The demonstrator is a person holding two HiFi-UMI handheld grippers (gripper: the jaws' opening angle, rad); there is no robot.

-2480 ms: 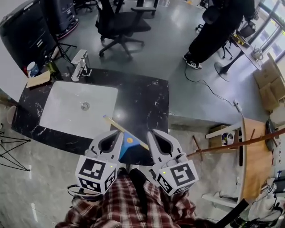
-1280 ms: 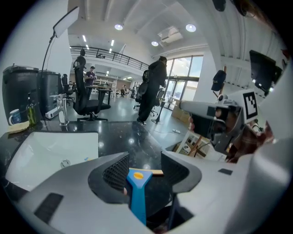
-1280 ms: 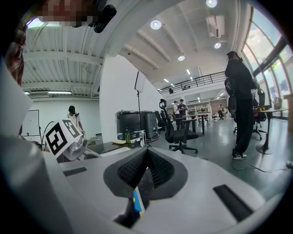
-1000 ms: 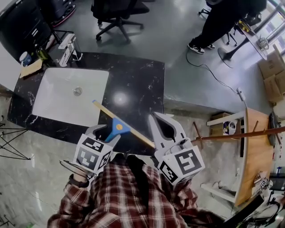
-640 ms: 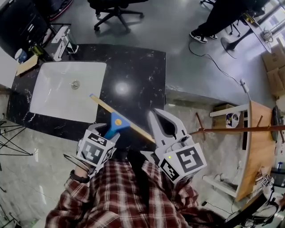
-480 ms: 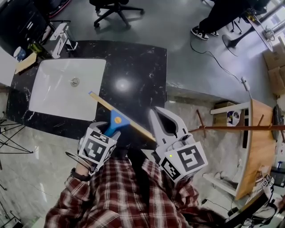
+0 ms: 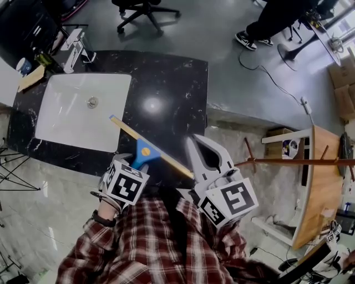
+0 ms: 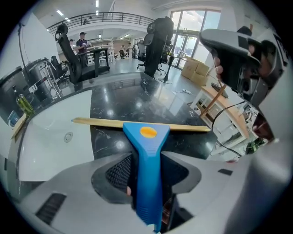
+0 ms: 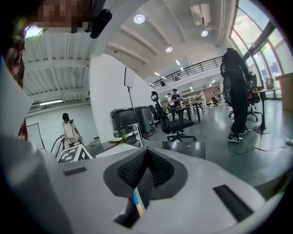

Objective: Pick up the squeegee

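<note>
we are gripping the squeegee [image 7: 143,155] by its blue handle. the left gripper [image 8: 147,159] is clamping it from both sides, so the handle is running straight back between the jaws and the yellow blade [image 8: 137,123] is lying crosswise out in front. that hold is letting us carry the blade level. it looks lifted off the black counter [image 7: 175,83], so we are judging the pick as done, with the tool hanging over the counter's near edge, just beside the white sink [image 7: 61,119]. the right gripper [image 9: 146,155] is idling alongside, its jaws pressed together on nothing, with the blade's right end passing just beside it. a faucet [image 7: 75,43] is standing at the sink's far rim. an office chair [image 7: 145,6] and a standing person [image 7: 272,22] are well beyond the counter, and a wooden table [image 7: 313,188] is sitting off to our right. nothing is crowding the tool.
</note>
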